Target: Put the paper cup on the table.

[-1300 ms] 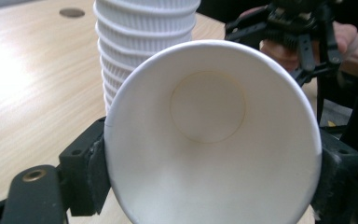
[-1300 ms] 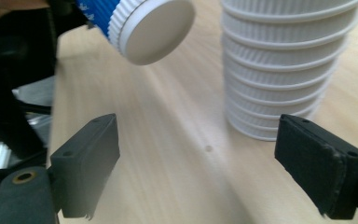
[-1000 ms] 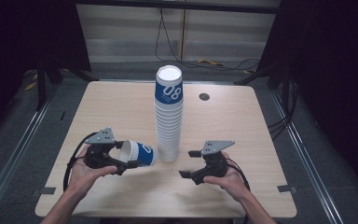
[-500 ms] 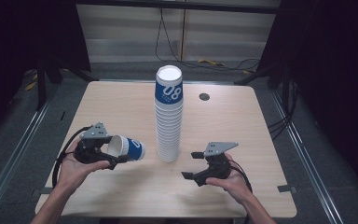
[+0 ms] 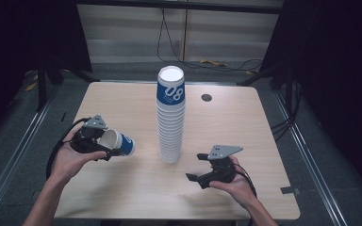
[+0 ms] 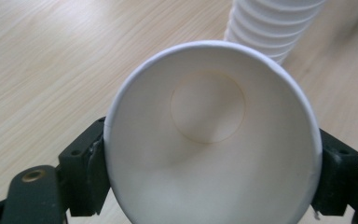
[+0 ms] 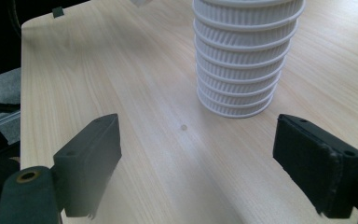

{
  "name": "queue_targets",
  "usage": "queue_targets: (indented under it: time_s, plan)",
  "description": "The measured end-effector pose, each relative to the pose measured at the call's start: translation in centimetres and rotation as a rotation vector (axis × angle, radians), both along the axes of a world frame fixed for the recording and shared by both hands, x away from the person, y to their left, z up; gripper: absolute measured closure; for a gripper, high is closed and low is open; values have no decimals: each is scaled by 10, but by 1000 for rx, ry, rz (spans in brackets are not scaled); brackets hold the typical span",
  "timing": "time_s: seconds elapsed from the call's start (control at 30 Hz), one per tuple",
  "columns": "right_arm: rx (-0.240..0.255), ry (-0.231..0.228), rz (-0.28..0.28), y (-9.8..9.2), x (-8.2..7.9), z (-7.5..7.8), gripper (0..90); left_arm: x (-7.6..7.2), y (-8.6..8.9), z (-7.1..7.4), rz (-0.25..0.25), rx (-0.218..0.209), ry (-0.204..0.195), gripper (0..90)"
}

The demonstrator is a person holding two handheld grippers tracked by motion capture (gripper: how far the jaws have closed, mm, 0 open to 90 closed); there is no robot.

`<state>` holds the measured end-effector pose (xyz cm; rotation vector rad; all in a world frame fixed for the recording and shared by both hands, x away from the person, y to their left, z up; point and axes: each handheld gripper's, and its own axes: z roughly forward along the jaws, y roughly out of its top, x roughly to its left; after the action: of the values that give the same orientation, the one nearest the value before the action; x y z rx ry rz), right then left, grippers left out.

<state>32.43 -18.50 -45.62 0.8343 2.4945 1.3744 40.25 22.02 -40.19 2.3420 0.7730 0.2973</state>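
Since the earlier frames, left gripper w/ its cup went away from the stack, toward the table's left edge; the cup was close beside the stack, now it is well apart from it. Right gripper hardly shifted; its jaws closed a little bit and stand wide, nothing between them.

Progress, as I judge it: one cup is already off the stack and in hand, so the separating step looks done for this cup. Left to do: put it down somewhere on the table, then go back for the next one, because the stack is tall and has many cups. Right gripper waits low, just in front of the stack's base.

Left jaws are clenched on the cup, one pad on each side of the wall near the rim. The cup lies on its side btw. the jaws, held a little above the table. Its long axis runs about level: mouth faces back to the gripper's camera & the person's left hand, bottom points away, toward the stack.
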Motion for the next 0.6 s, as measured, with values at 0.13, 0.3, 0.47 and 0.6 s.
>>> queue_targets:
  time_s: [0.13, 0.3, 0.47, 0.6]
  plan:
    - [2, -1, -1, 0, 1, 0, 154, 15, 3, -6, 34, 39, 29, 176]
    - [3, -1, -11, -3, 3, -1, 154, 25, 3, -4, 36, 84, 53, 176]
    - [2, -10, -18, -4, 3, -1, 155, 32, 0, -3, 37, 145, 71, 176]
    - [-1, -21, -15, -4, 1, -1, 155, 39, 0, -6, 47, 187, 95, 176]
